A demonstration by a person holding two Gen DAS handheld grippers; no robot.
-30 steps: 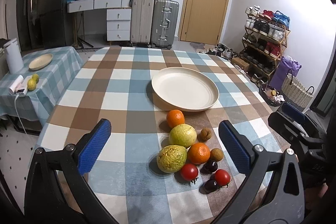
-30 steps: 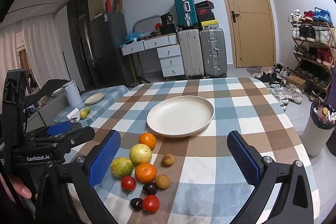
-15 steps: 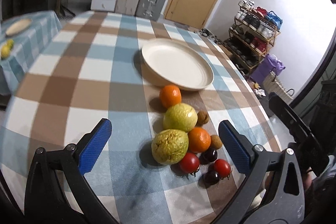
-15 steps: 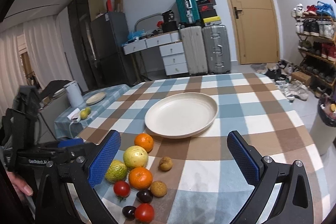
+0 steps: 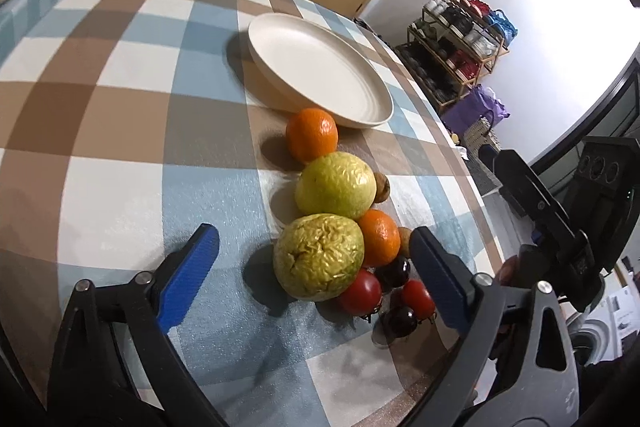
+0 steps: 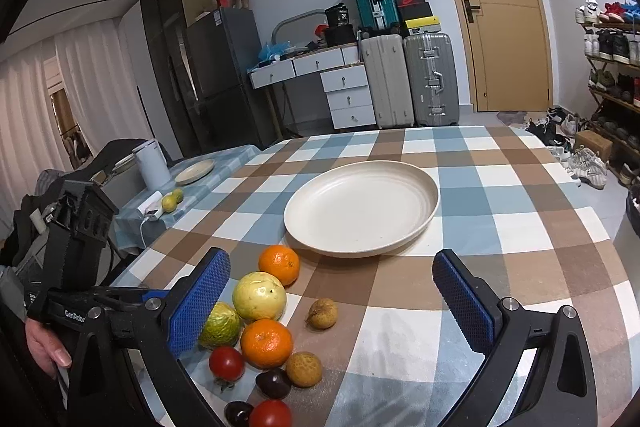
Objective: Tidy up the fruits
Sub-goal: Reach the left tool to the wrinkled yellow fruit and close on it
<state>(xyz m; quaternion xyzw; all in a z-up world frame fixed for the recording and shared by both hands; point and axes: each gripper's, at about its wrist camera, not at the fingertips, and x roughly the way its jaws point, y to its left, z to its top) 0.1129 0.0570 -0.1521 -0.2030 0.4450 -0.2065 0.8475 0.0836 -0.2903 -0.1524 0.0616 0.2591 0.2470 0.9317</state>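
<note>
On the checked worktop (image 6: 520, 227), a cluster of fruit (image 5: 340, 219) lies just in front of an empty cream plate (image 6: 362, 207), while the left gripper (image 5: 316, 267), jaws wide but just closing slightly, straddles a wrinkled green fruit (image 5: 318, 263) without touching, and the right gripper (image 6: 332, 301) hangs wide open, holding nothing.

Left gripper (image 5: 314, 267) dips toward the wrinkled green guava (image 5: 319, 262), jaws just narrowing around it, pads not touching yet.
</note>
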